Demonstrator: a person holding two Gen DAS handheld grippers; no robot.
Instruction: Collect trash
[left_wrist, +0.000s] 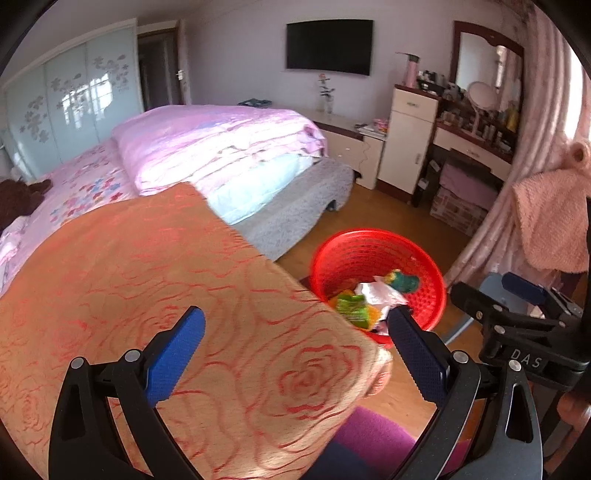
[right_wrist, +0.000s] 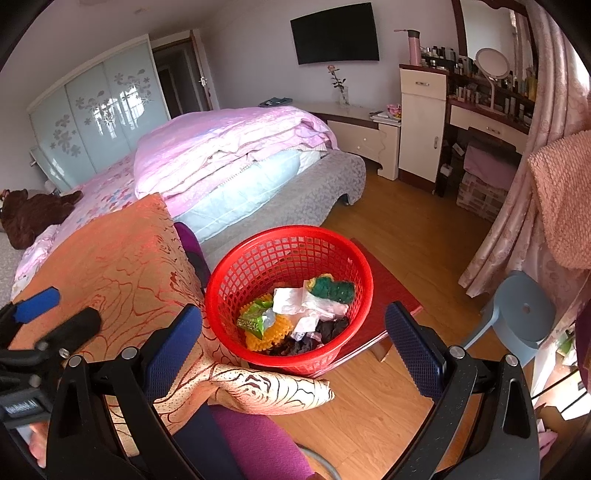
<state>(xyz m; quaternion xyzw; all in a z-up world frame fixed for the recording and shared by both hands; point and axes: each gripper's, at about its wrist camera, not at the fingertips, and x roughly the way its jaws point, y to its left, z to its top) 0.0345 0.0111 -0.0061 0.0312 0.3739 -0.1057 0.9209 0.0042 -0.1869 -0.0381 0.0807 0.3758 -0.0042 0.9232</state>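
Bedroom with a wood floor, and a bed piled with pink quilts fills the far side. Nearer, an orange rose-patterned cloth covers a table. Beside it a red basket sits on a low red stool, holding the trash: wrappers, tissue, a green sponge. Both the left gripper and right gripper hold nothing, jaws apart.

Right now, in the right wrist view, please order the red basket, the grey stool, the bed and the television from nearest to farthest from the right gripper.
From the right gripper:
1. Red basket, just ahead.
2. Grey stool, right.
3. Bed, ahead-left.
4. Television, far wall.
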